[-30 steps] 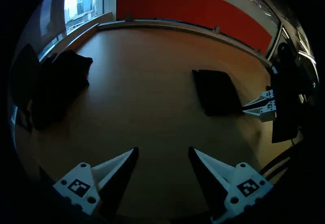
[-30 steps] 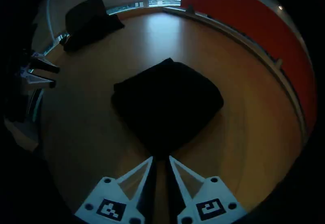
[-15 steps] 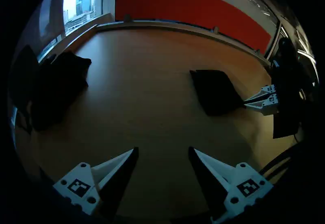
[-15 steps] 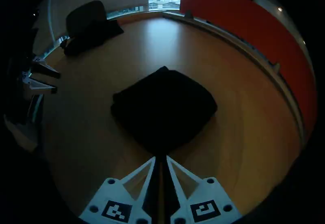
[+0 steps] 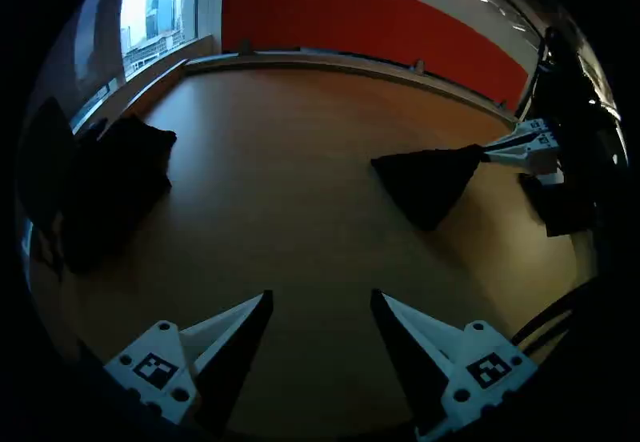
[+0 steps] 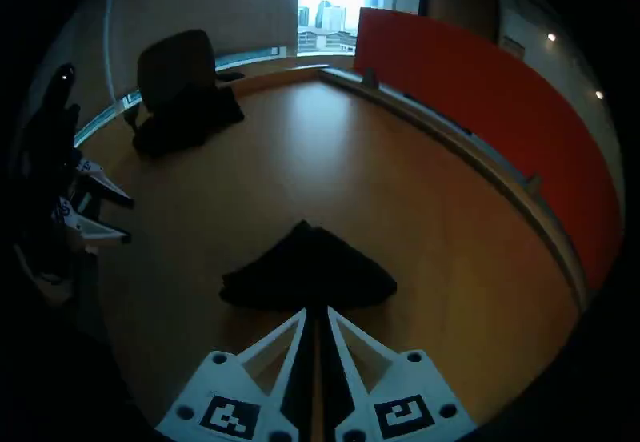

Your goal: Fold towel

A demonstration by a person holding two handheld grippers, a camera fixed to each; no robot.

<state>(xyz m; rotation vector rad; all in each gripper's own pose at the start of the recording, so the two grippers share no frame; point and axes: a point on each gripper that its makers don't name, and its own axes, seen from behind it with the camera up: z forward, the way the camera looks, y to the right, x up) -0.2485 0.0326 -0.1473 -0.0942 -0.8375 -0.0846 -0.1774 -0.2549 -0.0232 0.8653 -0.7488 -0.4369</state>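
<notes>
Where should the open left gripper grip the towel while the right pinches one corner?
On the towel, likely the free corner nearest the left gripper, coming in low across the table: the right gripper tents the cloth, leaving that corner thin and exposed.

Right gripper view: near corner of towel [image 6: 308,270] hidden behind tips of right gripper [image 6: 318,338], so grip spot can't be seen. Fabric too dark to read folds. Left gripper [image 6: 128,219] at left edge, body lost in shadow. Left gripper view: dark heap [image 5: 112,174] mid-left, can't tell what. Dark object [image 5: 560,206] cut off at right edge.
</notes>
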